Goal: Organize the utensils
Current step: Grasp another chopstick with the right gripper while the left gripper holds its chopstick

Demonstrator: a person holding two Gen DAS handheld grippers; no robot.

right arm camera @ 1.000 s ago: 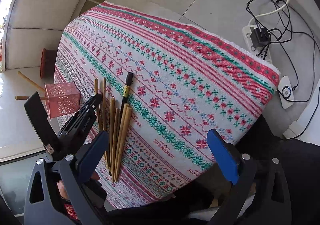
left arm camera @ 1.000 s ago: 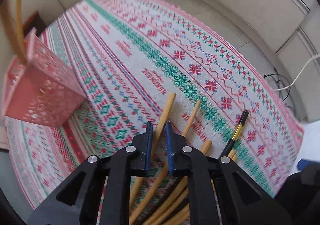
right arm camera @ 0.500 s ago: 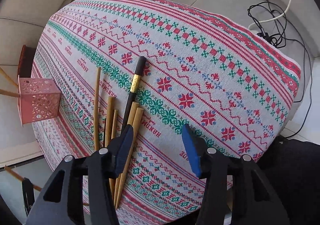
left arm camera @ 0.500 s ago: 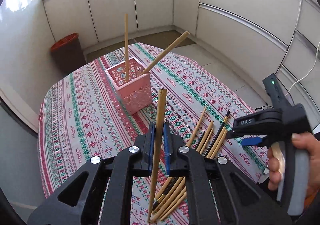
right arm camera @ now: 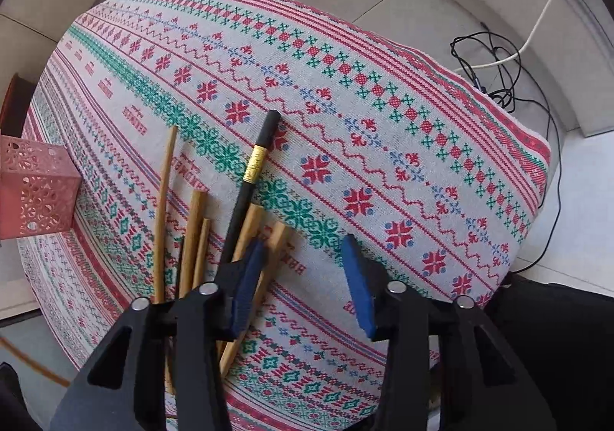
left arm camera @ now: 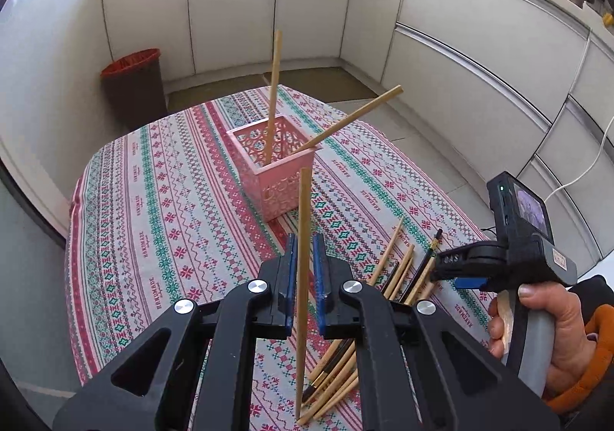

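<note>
Left gripper (left arm camera: 303,270) clamped narrow on one bamboo chopstick (left arm camera: 302,239), long axis near upright, upper tip level with the near corner of the pink basket (left arm camera: 274,178). Basket dead ahead of left gripper, on the table (left arm camera: 153,201), two sticks already standing in it. Likely next: carry forward, lower stick into the open top. Left hand clearly nearer the basket.

Right gripper (right arm camera: 303,277) spread wide, holding nothing, hovering over the loose pile (right arm camera: 199,224) near the table edge. Pile's long axes roughly along gripper's view direction; black chopstick (right arm camera: 249,178) with gold band among the bamboo ones. Basket well off to the right gripper's left.
</note>
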